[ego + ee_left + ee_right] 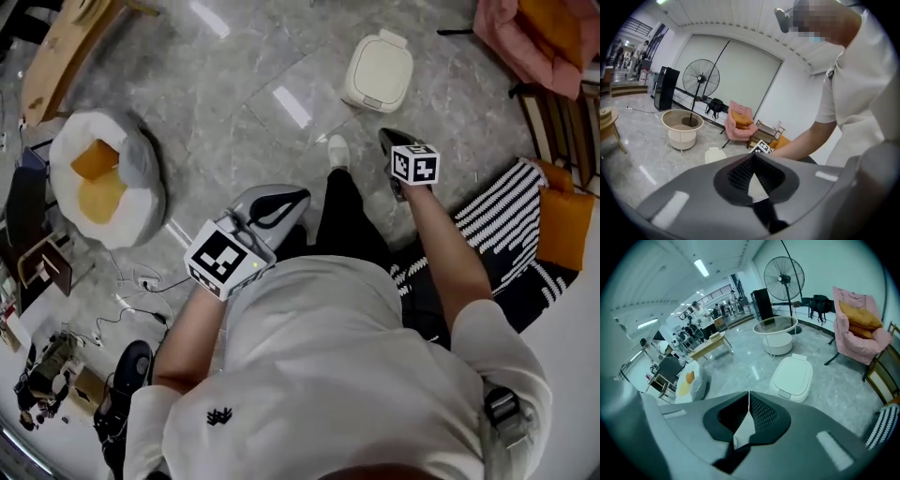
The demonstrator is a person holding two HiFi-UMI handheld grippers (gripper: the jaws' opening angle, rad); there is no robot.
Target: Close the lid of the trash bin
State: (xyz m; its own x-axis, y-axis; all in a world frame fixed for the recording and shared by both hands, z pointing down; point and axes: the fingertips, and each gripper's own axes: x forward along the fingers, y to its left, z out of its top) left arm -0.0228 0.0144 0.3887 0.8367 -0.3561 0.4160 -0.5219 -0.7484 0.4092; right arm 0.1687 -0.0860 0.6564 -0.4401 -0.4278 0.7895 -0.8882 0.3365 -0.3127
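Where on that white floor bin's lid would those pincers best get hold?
Probably the lid by its front edge, at the small tab on its near side, approached low from the front. It lies flat on the trash bin, so only its thin rim offers a grip, and the hinge sits at the far side. The right gripper has its jaws together and would need opening.

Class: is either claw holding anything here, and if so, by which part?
Nothing is held. The left claw and the right claw are both shut with nothing between their jaws. The trash bin stands apart from both.
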